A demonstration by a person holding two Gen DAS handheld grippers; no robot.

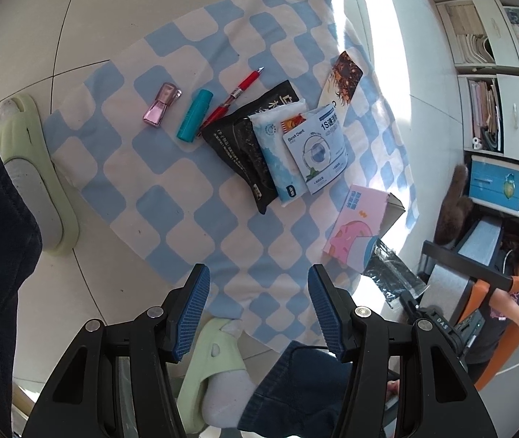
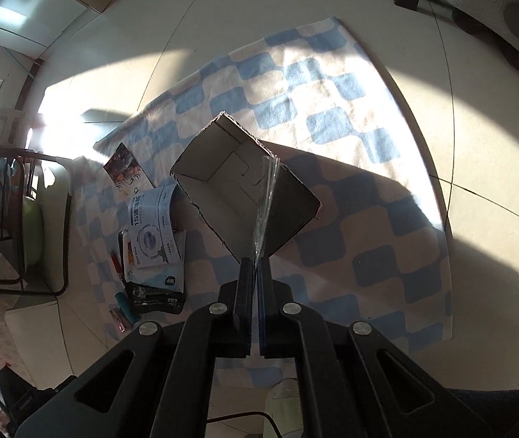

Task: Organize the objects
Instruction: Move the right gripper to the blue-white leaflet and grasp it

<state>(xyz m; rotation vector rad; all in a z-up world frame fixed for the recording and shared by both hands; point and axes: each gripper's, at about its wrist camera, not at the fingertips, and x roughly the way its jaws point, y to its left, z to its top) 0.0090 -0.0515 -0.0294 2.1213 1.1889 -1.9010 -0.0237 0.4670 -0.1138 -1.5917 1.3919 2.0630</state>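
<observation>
A blue-and-white checked cloth [image 1: 171, 168] on the floor holds a pink bottle [image 1: 160, 104], a teal tube [image 1: 194, 115], a red pen [image 1: 237, 93], a black packet [image 1: 246, 146], a light-blue packet [image 1: 277, 146], a white floss packet [image 1: 319, 146] and a card [image 1: 343, 76]. A pink open box [image 1: 358, 226] lies at the cloth's right. My left gripper [image 1: 259, 314] is open and empty above the cloth's near edge. My right gripper [image 2: 257, 266] is shut on a thin clear-and-black packet [image 2: 266, 200], seen edge-on over the open box [image 2: 237, 182]; the packet also shows in the left wrist view [image 1: 390, 273].
My feet in green slippers [image 1: 40, 175] stand at the cloth's left and near edge. A seated person [image 1: 515, 292] and shelves [image 1: 496, 73] are to the right. A wire rack [image 2: 11, 219] stands left of the cloth in the right wrist view.
</observation>
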